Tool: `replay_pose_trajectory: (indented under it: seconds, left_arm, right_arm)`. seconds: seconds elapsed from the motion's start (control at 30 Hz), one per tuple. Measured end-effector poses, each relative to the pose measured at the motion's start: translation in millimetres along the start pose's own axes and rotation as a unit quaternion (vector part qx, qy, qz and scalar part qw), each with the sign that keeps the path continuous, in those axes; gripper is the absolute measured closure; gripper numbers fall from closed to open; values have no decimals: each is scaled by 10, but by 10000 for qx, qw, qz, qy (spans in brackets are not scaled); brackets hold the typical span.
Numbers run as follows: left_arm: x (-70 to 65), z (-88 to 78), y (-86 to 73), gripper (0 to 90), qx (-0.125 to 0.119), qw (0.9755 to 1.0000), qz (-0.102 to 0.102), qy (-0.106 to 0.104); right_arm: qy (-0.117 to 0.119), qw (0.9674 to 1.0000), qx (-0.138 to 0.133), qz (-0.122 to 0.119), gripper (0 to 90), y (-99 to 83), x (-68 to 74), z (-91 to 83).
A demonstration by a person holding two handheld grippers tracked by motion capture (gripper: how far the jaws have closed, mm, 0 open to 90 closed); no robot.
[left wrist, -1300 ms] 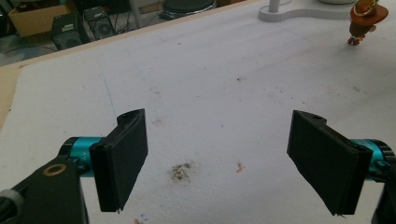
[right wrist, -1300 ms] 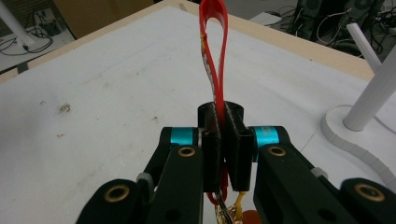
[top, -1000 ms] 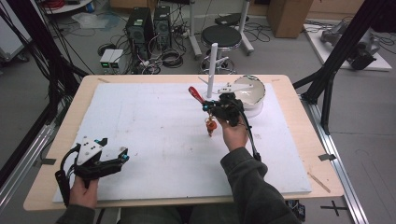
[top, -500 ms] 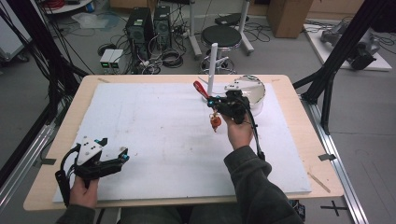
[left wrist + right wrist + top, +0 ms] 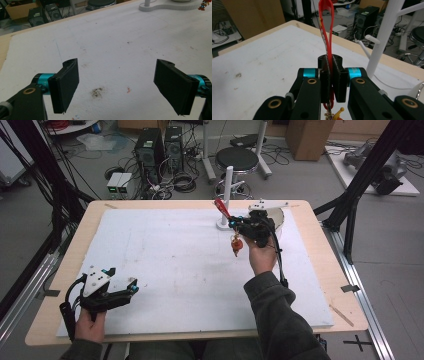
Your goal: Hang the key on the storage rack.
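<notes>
Red strap loop (image 5: 221, 209) first: from the high view, found it pinched in the right gripper (image 5: 235, 222), raised above the far middle of the white foam sheet (image 5: 175, 260), with the small charm (image 5: 236, 245) dangling free beneath the hand. Saw the white stand (image 5: 227, 185) just behind the loop and a pale bowl (image 5: 280, 217) beyond the hand. Found the left gripper (image 5: 131, 287) resting low at the near left corner of the sheet, well apart from all that. From the left gripper view, saw its jaws spread wide with nothing between them, only stained foam below, and caught the stand's base (image 5: 150, 6) and the charm (image 5: 204, 5) far off at the top edge. From the right gripper view, saw both pads pressed flat together on the strap, the loop (image 5: 326, 20) rising upright above them, a bit of the charm (image 5: 338, 112) hanging under the jaws, and a short peg (image 5: 368, 40) of the stand close at the right. Judged the keychain light and limp: soft, thin webbing, likely to flop and swing, not fragile. Judged the best hold to be low on the strap, near the charm's ring, leaving the loop open for a peg.
</notes>
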State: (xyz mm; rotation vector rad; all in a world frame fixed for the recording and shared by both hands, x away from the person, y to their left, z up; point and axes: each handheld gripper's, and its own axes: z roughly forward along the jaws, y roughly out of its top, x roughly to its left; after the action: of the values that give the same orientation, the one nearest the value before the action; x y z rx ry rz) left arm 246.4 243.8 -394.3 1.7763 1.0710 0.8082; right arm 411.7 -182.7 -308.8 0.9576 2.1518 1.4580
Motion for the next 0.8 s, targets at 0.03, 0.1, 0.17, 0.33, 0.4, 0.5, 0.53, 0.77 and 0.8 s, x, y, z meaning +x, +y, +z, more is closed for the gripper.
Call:
replay_pose_trajectory:
  seconds: [0.03,0.1,0.17,0.33,0.4,0.5,0.53,0.77,0.8]
  left_arm:
    - [2,-1,0,207,5,10000,7,-1]
    - [1,1,-1,208,0,10000,-15,5]
    - [3,0,0,207,-4,10000,0,0]
    - [3,-3,-1,207,-9,10000,-19,1]
    - [5,-2,-1,207,-4,10000,-9,0]
    - [4,0,0,207,-14,10000,-12,-3]
    - [3,1,-1,207,-17,10000,-22,4]
    - [5,0,1,207,-6,10000,-20,0]
    - [5,0,2,207,-6,10000,-8,6]
  right_arm:
    - [-11,10000,-3,-9,860,10,-7,0]
    - [-55,10000,14,9,860,34,-26,2]
    - [-143,9999,41,25,860,53,-43,14]
    - [-242,9996,47,117,860,81,-111,52]
    - [-289,9994,54,165,860,77,-142,71]
    - [-368,9991,88,202,860,67,-185,104]
    - [-373,9990,102,229,860,63,-198,114]
    - [-455,9983,197,299,860,84,-281,181]
    - [-464,9982,210,305,860,100,-293,192]
